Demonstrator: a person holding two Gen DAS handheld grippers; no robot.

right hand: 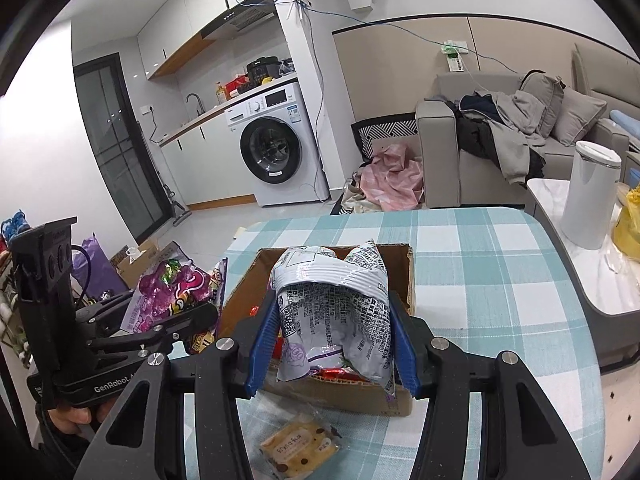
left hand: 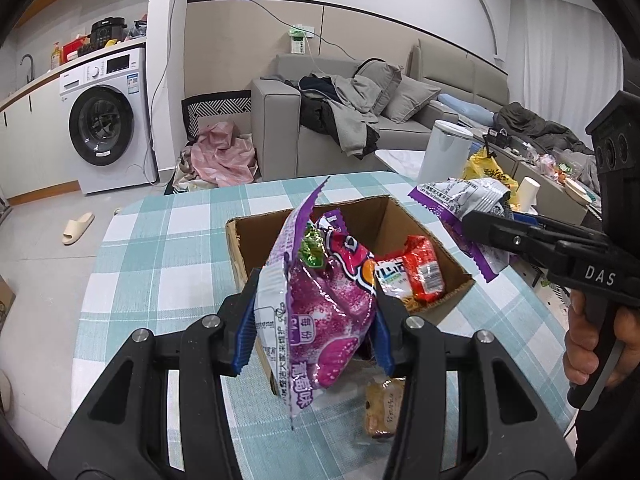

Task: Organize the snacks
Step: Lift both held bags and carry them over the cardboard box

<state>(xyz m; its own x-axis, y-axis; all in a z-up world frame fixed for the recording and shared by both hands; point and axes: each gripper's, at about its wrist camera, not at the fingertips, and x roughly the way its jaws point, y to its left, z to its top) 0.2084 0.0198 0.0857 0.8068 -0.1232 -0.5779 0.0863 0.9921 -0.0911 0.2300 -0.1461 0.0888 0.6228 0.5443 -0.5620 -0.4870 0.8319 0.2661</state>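
My left gripper (left hand: 316,332) is shut on a purple and pink snack bag (left hand: 324,304), held upright over the near edge of an open cardboard box (left hand: 404,216). Inside the box lie a red and orange packet (left hand: 424,272) and a white one. My right gripper (right hand: 332,332) is shut on a second bag of the same kind (right hand: 336,312), its grey printed back facing the camera, above the box (right hand: 408,280). In the left wrist view that bag (left hand: 472,196) hangs at the right of the box. A small wrapped biscuit (right hand: 298,446) lies on the checked tablecloth in front of the box.
The table with its teal and white checked cloth (right hand: 480,280) ends at a rounded far edge. A white bin (right hand: 592,196) and a yellow bag stand on a side table at the right. A sofa with clothes, a washing machine (right hand: 276,144) and floor clutter lie beyond.
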